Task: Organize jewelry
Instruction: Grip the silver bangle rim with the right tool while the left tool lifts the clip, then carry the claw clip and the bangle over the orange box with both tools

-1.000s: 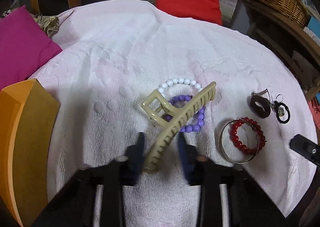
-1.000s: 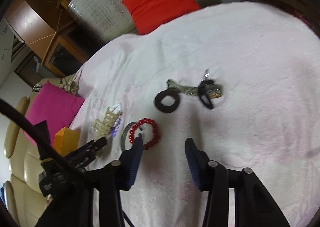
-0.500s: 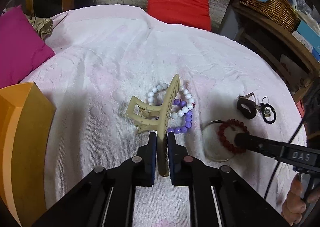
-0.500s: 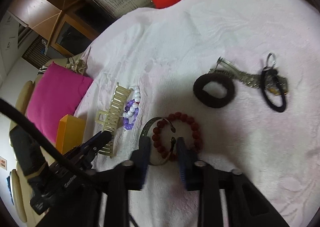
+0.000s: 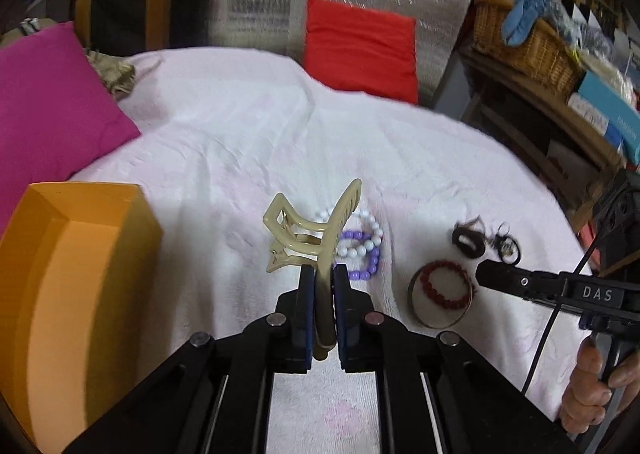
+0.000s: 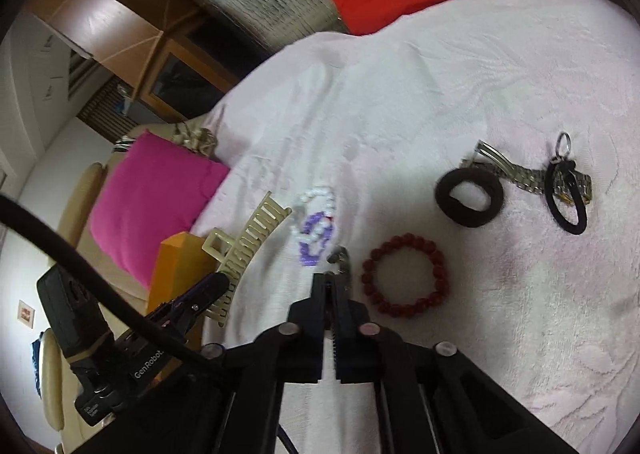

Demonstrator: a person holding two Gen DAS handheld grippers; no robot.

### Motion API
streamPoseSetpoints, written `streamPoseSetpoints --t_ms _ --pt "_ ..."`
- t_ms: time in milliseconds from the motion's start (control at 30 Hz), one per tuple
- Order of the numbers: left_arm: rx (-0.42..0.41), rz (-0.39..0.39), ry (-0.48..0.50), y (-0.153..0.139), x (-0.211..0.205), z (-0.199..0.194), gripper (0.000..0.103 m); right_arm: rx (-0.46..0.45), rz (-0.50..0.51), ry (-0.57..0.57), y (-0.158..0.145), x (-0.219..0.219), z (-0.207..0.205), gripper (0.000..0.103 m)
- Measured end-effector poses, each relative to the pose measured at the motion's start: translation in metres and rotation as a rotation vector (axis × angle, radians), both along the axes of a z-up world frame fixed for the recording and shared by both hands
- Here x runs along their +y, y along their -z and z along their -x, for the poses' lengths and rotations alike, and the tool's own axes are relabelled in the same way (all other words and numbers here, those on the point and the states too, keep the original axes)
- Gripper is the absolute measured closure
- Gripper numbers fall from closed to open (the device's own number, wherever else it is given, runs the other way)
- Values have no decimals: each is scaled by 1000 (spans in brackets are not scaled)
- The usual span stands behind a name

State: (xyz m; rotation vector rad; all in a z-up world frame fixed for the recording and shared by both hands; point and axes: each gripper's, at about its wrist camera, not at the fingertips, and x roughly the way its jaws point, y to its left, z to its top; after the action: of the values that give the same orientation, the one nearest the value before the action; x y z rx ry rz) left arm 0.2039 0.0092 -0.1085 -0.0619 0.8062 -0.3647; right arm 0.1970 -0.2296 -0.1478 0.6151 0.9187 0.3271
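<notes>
My left gripper (image 5: 324,270) is shut on a beige hair claw clip (image 5: 304,230) and holds it just above the white cloth. Under the clip lie a white bead bracelet (image 5: 368,244) and a purple one (image 5: 362,274). My right gripper (image 6: 334,278) is shut on the rim of a thin metal bangle (image 6: 342,256), which pokes out edge-on past its tips. A red bead bracelet (image 6: 402,310) lies flat just right of those jaws. In the left wrist view the red bracelet (image 5: 440,266) sits inside the bangle (image 5: 434,323).
An open orange box (image 5: 80,274) stands at the left edge of the cloth, beside a magenta cushion (image 5: 48,106). A black scrunchie (image 6: 444,194), a thin black hair tie (image 6: 576,228) and a metal watch (image 6: 520,174) lie far right. A person's hand (image 5: 588,394) grips the right tool.
Both grippers went from open to shut. The left closed on the hair clip and raised it off the bead bracelets. The right came down to the bangle and closed on its rim.
</notes>
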Motion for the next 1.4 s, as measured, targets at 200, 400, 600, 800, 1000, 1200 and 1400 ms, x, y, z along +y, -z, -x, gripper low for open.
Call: streamPoseSetpoints --t_ms 200,400,600,800,1000,1200,1400 --pt "-136 -30 -97 -29 29 30 94 -51 1 -23 -20 12 12 101" --pt "-201 -59 -251 -39 74 48 94 -26 72 48 -21 1 14 99" --pt "-203 -82 -354 -37 98 52 94 32 195 54 -3 4 7 48" --pt "-185 -92 -333 -31 89 45 94 19 377 -18 10 33 -4 43" --pt "-193 -95 -312 -30 80 45 94 31 514 -51 23 51 -12 34" --pt "-192 -92 -304 -29 75 43 94 43 548 -32 30 49 -12 42" --pt "-202 -75 -331 -32 82 45 94 31 472 4 18 37 -3 42"
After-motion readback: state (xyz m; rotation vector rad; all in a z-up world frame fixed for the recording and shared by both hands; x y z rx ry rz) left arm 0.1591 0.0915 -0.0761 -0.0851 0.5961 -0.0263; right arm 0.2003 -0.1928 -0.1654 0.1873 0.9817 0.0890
